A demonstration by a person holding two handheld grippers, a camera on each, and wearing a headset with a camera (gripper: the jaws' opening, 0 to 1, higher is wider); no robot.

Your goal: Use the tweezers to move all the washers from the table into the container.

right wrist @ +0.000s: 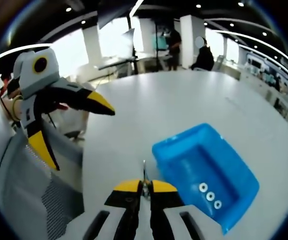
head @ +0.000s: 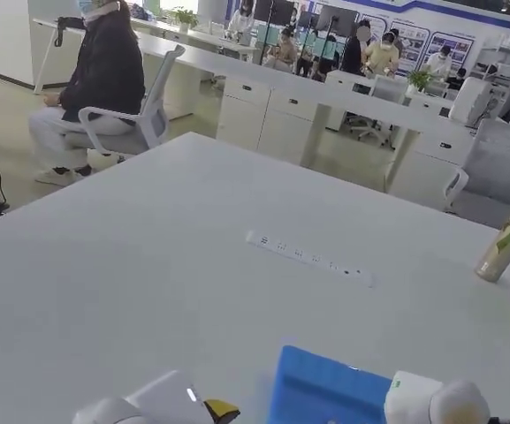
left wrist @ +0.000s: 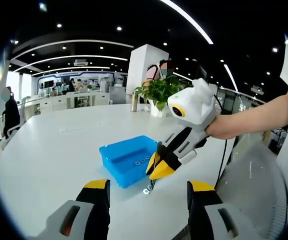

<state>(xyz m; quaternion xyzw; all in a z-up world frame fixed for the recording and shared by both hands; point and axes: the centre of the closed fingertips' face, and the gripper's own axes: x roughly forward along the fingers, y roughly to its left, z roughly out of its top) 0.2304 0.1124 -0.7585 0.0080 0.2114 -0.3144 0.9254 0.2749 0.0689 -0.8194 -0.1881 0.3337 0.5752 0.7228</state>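
Steel tweezers point(right wrist: 144, 172) in right gripper point(right wrist: 144, 189), long axis along jaws, tips toward table point(right wrist: 183, 100).

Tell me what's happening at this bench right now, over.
Left gripper open. Right gripper shut on tweezers, beside blue container. Three washers inside. Nothing in the way.

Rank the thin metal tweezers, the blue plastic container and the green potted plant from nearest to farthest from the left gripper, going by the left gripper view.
1. Thin metal tweezers: just ahead of the left gripper, between its open jaws, held by the right gripper.
2. Blue plastic container: just beyond, slightly left.
3. Green potted plant: far side of the table.
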